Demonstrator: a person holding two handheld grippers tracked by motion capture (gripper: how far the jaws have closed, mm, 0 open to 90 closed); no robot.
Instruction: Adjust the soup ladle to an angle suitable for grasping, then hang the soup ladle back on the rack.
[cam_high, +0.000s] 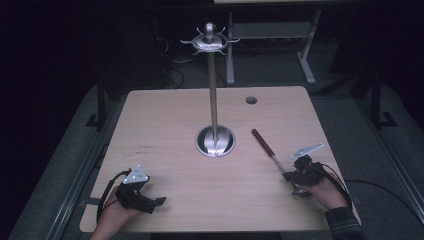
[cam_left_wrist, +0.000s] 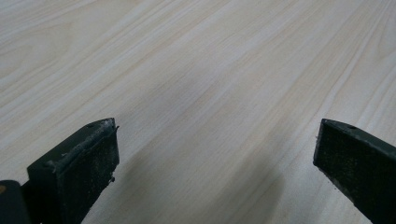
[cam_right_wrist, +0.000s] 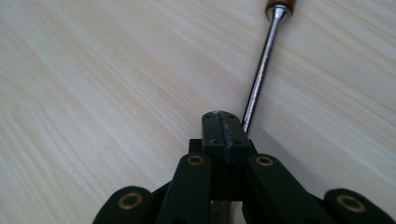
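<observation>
High view: long utensil (cam_high: 267, 147) flat on the desk (cam_high: 165, 125), right of centre, brown handle pointing up-left toward the base of the stand (cam_high: 213, 90), metal end under the right claw (cam_high: 290, 176). Right claw closed tight at that end. Left claw (cam_high: 159, 201) resting near the front left corner, well apart from everything. Tall stand in the middle, ring of hooks (cam_high: 210, 41) high above; likely in the way of any swing across the desk, and easy to knock with the long handle. Small round hole (cam_high: 251, 100) near the far edge, out of the path.

Left gripper view: left claw (cam_left_wrist: 215, 154) spread wide, nothing between the pads, bare wood grain beneath. No help to the other hand from there.

Right gripper view: right claw (cam_right_wrist: 225, 128) shut, pads together, chrome shaft (cam_right_wrist: 261, 65) running up from just beside its tip. Cannot tell whether metal is actually pinched or merely passing alongside. Main risk: slick, thin shaft slipping or pivoting out on lifting, handle end drooping and striking the desk or the stand.
</observation>
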